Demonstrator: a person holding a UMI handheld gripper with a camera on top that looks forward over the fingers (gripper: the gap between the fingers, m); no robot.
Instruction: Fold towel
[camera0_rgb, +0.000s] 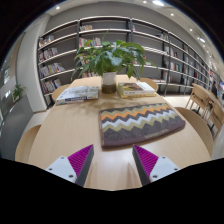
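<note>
A zigzag-patterned towel (140, 122) in grey, orange and teal lies flat on a round wooden table (60, 130), just beyond my fingers and a little to the right. My gripper (112, 160) hovers above the table's near part, open and empty, with bare table between the two purple pads (81, 159). The towel's near edge lies just ahead of the fingertips.
A potted green plant (108, 62) stands at the table's far middle. A stack of books (78, 94) lies to its left and another book (135, 89) to its right. Bookshelves (60, 45) line the back wall. Wooden chairs (205, 100) stand to the right.
</note>
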